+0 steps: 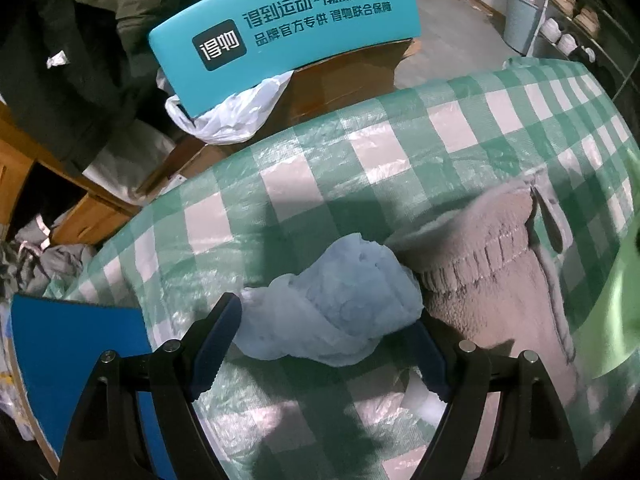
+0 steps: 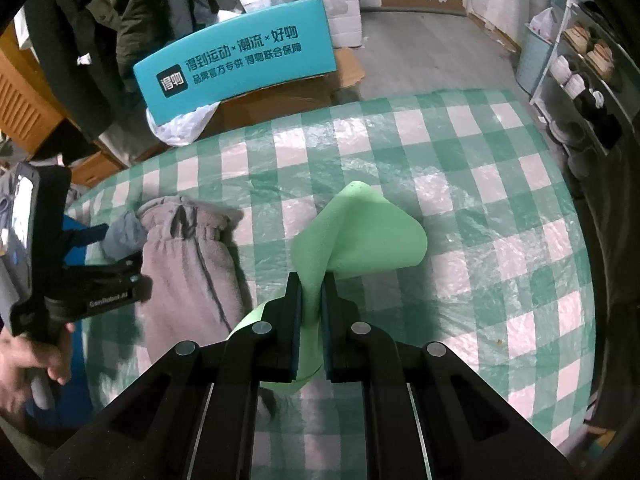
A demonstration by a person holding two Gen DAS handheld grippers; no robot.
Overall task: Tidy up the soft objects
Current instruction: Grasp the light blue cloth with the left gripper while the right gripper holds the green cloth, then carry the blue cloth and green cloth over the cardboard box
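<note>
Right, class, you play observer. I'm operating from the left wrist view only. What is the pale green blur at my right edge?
Observer: A light green soft sheet, pinched in the shut right gripper.
Operator: Is it lying flat?
Observer: No. It seems held up, and its shadow falls on the green-and-white checked tablecloth.
Operator: Does it touch the grey fleece garment?
Observer: No. The grey fleece garment lies apart from it, on its left, with bare checks between.

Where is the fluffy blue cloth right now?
The fluffy blue cloth lies on the checked tablecloth, between the open left gripper fingers, touching the grey fleece pants.
</note>
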